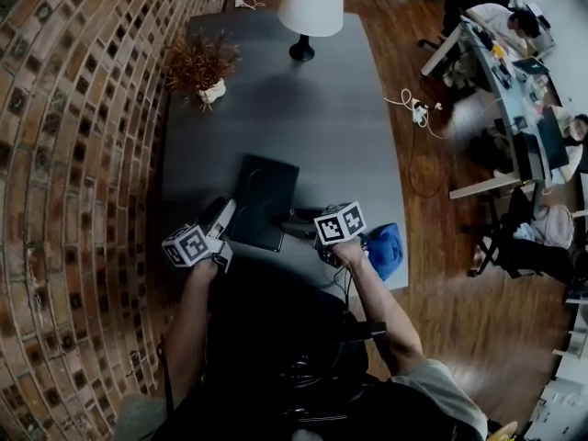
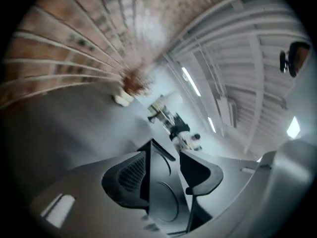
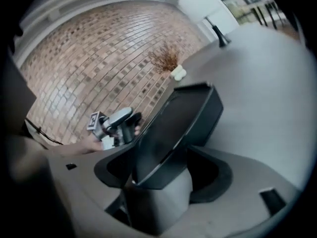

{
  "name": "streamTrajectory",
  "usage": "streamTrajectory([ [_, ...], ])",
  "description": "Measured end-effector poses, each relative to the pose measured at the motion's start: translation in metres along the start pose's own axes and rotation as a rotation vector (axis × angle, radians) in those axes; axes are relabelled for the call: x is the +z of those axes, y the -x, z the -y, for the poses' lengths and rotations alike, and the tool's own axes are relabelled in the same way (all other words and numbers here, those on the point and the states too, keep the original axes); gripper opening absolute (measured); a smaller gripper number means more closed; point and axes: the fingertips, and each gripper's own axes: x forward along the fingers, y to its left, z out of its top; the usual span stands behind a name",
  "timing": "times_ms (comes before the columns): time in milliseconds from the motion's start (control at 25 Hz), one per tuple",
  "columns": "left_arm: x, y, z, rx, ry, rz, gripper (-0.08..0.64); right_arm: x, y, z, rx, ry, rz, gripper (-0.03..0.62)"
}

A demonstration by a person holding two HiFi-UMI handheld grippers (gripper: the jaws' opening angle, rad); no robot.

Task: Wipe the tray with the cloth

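The black tray [image 1: 264,200] sits in the middle of the grey table [image 1: 312,118], near the front edge. My right gripper [image 1: 312,231] is shut on its near right corner; in the right gripper view the tray [image 3: 178,128] rises tilted out of my right gripper [image 3: 163,175]. My left gripper [image 1: 223,231] is at the tray's near left edge. In the left gripper view the tray [image 2: 163,197] stands edge-on between the jaws of my left gripper [image 2: 166,175], which are apart and not pressing. The blue cloth [image 1: 386,249] lies crumpled by the table's right front corner, right of my right gripper.
A white-shaded lamp [image 1: 310,7] and a dried plant in a white pot [image 1: 202,67] stand at the table's far end. A brick wall [image 1: 64,154] runs along the left. Desks with people [image 1: 514,62] and a power strip [image 1: 418,110] lie to the right.
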Motion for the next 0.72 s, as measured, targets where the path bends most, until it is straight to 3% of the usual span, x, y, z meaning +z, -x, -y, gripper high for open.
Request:
streamTrajectory([
  [40,0.003,0.025,-0.005,0.041,0.09,0.086,0.197,0.017,0.01,0.01,-0.056,0.08,0.01,0.322],
  [120,-0.017,0.061,-0.01,0.096,0.247,0.141,0.213,0.063,0.023,0.029,-0.158,0.244,0.028,0.324],
  [240,-0.057,0.073,-0.01,0.086,0.378,0.08,0.311,0.121,0.01,0.055,-0.261,0.434,-0.037,0.357],
  [320,-0.067,0.066,-0.013,0.053,0.445,0.03,0.319,0.137,-0.014,0.073,-0.286,0.5,-0.148,0.357],
  [400,-0.072,0.058,-0.007,0.025,0.542,0.018,0.319,0.134,-0.038,0.086,-0.262,0.523,-0.282,0.357],
  [480,-0.072,0.054,-0.004,0.002,0.604,0.057,0.307,0.116,-0.054,0.088,-0.18,0.496,-0.397,0.351],
  [520,-0.071,0.055,-0.004,-0.002,0.638,0.084,0.305,0.106,-0.058,0.086,-0.141,0.48,-0.432,0.317],
  [600,-0.069,0.057,-0.008,0.002,0.688,0.134,0.294,0.097,-0.056,0.085,-0.116,0.467,-0.446,0.328],
  [720,-0.057,0.051,-0.02,0.028,0.691,0.201,0.295,0.094,-0.042,0.09,-0.119,0.406,-0.4,0.316],
])
